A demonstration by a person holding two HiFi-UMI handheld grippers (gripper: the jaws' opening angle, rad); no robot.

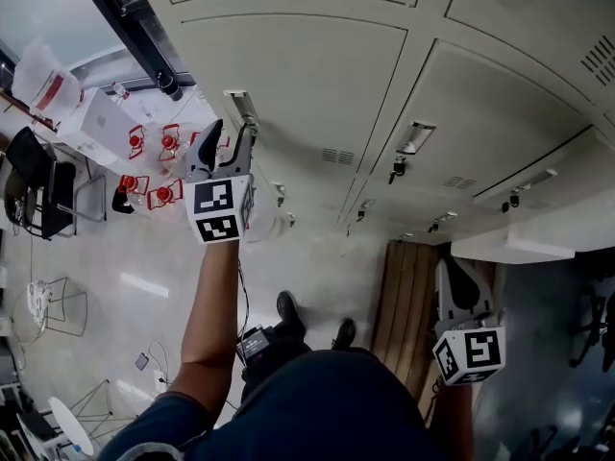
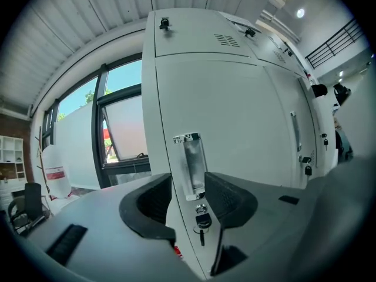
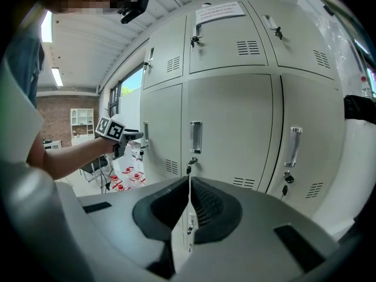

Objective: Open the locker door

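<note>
Wide open, the left gripper is reaching out with one jaw to each side of the handle. Its own view is showing that handle standing upright between the jaws, though I cannot tell whether either pad is touching the metal. The right gripper is waiting back near the person's body, its jaws closed tip to tip with nothing between them.

Just under the handle a key is sitting in the lock, and only the left gripper view is showing it clearly. The head view is showing the left arm stretching up to the door, which is lying flush with its neighbours, with the gripper's tips just at the handle.

From the side, the right gripper view is giving what the others are not. It is showing the left gripper up at the middle locker of the leftmost column, and a paper notice on an upper locker.

Farther off, the head view alone is taking in a wooden bench at the lockers' foot and red-topped items on the floor. Beyond the cabinet's edge, the left gripper view is catching a window.
</note>
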